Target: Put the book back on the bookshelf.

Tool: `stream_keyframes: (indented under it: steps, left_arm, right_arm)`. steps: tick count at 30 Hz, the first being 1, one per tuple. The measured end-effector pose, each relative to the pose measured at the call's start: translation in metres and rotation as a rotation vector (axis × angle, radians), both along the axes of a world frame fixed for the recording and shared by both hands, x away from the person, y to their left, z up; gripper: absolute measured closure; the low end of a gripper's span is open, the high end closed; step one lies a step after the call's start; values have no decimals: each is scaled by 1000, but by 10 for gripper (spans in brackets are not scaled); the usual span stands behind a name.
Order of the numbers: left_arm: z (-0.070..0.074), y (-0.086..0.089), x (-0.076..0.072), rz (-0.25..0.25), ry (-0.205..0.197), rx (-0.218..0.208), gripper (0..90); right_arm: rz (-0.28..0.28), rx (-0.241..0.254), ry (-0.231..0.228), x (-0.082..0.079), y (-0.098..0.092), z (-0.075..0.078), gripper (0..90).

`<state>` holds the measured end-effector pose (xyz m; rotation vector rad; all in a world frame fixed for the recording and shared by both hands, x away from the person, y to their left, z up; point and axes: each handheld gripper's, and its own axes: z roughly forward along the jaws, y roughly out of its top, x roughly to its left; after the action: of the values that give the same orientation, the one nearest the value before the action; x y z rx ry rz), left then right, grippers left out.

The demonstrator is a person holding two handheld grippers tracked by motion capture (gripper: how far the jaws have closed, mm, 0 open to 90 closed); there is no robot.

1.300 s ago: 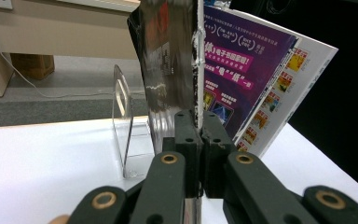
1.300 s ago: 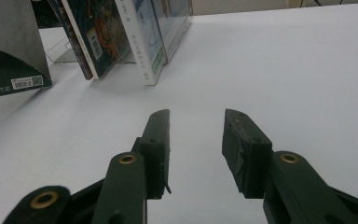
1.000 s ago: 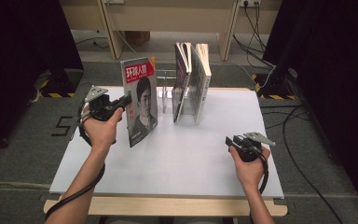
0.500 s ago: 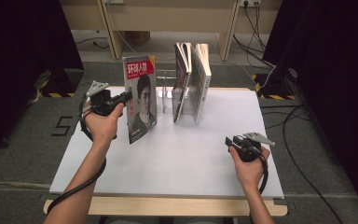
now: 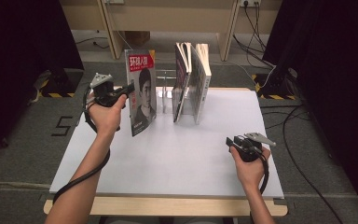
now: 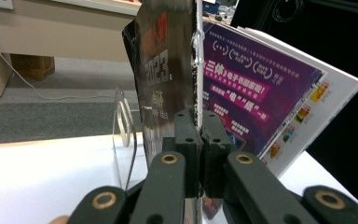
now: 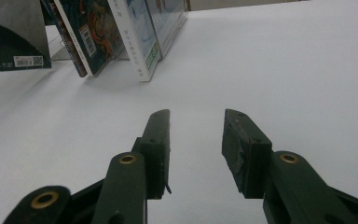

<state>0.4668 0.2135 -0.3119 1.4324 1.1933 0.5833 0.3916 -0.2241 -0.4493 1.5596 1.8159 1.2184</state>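
Resting low over the near right part of the white table [image 5: 168, 163], the right gripper [image 5: 235, 141] is sitting in the person's right hand [image 5: 249, 168] with its jaws standing apart and nothing between them; in the right gripper view the bare tabletop is showing through the gap of that gripper [image 7: 196, 140]. Farther in and to the left, the left gripper [image 5: 128, 88] is clamping its jaws tight on the edge of a magazine [image 5: 142, 91] with a red title block and a portrait on its cover, the left hand [image 5: 105, 112] holding it upright above the table's left half. In the left gripper view the thin edge of the magazine [image 6: 168, 70] is running straight up from between the closed tips of that gripper [image 6: 199, 135]. Just beyond, a clear rack [image 5: 165, 91] is standing near the table's far edge, and other magazines [image 5: 191, 79] are leaning in it, just beside the held one and apart from it.
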Motion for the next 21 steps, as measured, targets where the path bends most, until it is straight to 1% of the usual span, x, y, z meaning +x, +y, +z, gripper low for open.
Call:
stream_keyframes:
  steps: [1,3,7,10,11,12,14,15,16,18,21]
  left_arm:
    - [1,-1,2,-1,-1,1,872]
    - [2,-3,6,-2,-3,-1,872]
    - [3,-7,18,1,-3,-2,872]
    - [3,-10,28,7,0,13,872]
    - [3,-10,28,7,0,13,872]
    - [4,-13,34,13,-1,24,872]
    - [6,-16,39,17,-6,28,872]
    - [6,-16,39,17,-6,28,872]
    - [7,-18,44,21,-8,27,872]
    - [7,-20,48,23,-10,18,872]
    - [4,-22,56,33,-13,15,872]
  right_arm:
    - [6,-9,-5,1,-1,0,623]
    - [5,-12,-5,1,-2,-1,624]
    - [1,-3,-1,1,-2,-1,624]
    - [-1,-5,-3,0,-2,0,623]
    - [0,-5,-3,0,-2,0,623]
    - [1,-5,-4,0,-2,-1,623]
    - [1,0,-2,1,-2,-1,623]
    - [1,0,-2,1,-2,-1,623]
    - [2,-1,0,1,-2,-1,623]
    - [0,4,2,1,-3,-2,623]
    - [-6,8,8,1,-3,-2,623]
